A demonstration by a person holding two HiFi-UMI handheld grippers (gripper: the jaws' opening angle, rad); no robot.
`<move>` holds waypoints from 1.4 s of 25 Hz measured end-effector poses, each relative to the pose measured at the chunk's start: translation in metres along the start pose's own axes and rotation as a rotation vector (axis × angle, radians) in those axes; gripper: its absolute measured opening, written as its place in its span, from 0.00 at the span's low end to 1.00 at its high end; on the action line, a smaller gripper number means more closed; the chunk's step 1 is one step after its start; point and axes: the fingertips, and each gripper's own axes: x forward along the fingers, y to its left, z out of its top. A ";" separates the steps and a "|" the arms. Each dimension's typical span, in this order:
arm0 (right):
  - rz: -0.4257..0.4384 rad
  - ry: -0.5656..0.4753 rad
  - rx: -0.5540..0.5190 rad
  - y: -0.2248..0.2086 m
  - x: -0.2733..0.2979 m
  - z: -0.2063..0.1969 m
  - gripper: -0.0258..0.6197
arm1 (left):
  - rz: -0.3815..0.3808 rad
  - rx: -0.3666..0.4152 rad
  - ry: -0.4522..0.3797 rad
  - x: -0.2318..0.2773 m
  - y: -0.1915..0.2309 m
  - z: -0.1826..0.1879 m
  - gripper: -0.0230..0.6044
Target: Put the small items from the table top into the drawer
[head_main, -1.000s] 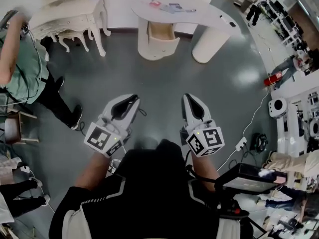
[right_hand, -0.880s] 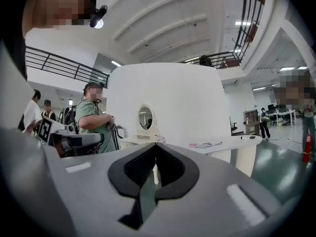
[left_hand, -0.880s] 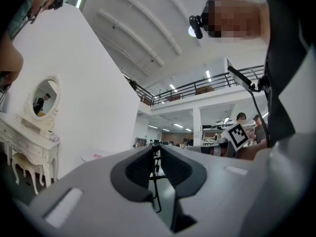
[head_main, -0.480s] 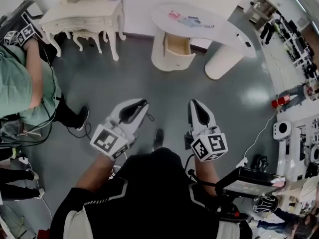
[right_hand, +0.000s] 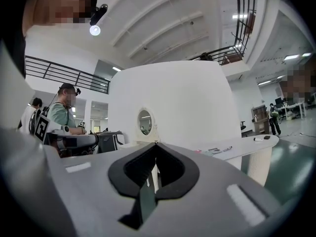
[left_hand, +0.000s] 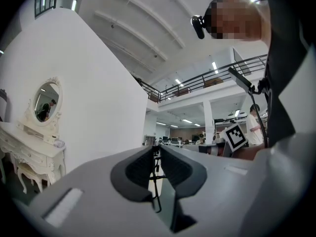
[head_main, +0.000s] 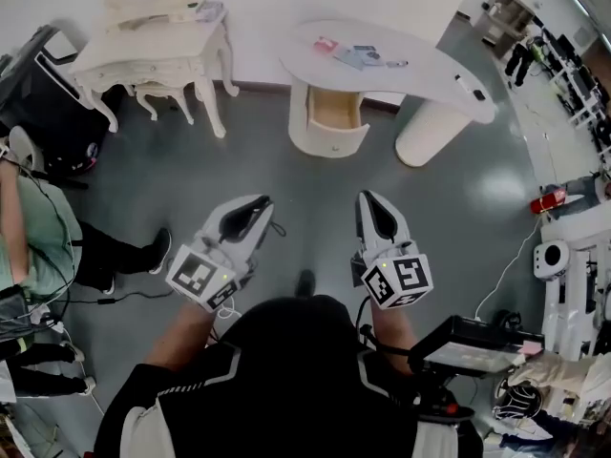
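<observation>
A curved white table [head_main: 430, 65] stands ahead across the grey floor. On its top lie small items: a pink one [head_main: 325, 44], a blue-grey one [head_main: 359, 55], a pen [head_main: 393, 63] and a dark one [head_main: 474, 93] near the right end. Its drawer [head_main: 334, 113] hangs open below the top. My left gripper [head_main: 265, 200] [left_hand: 157, 147] and right gripper [head_main: 365, 197] [right_hand: 156, 143] are held side by side in the air, well short of the table, both shut with nothing between the jaws. The right gripper view shows the table top [right_hand: 247, 144] at the right.
A cream dressing table with an oval mirror [head_main: 153, 41] stands at the back left beside a black case [head_main: 43, 93]. A person in green [head_main: 29, 246] is at the left edge, with cables on the floor. A red object [head_main: 546, 201] and white machines [head_main: 554, 256] are at the right.
The head view has shifted, and the table and drawer now sit more centred. The person in green has moved down the left edge. Both grippers keep the same stance.
</observation>
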 end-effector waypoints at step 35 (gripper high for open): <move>0.061 0.008 0.073 -0.177 0.133 0.006 0.04 | -0.009 0.021 0.116 0.217 0.070 -0.020 0.10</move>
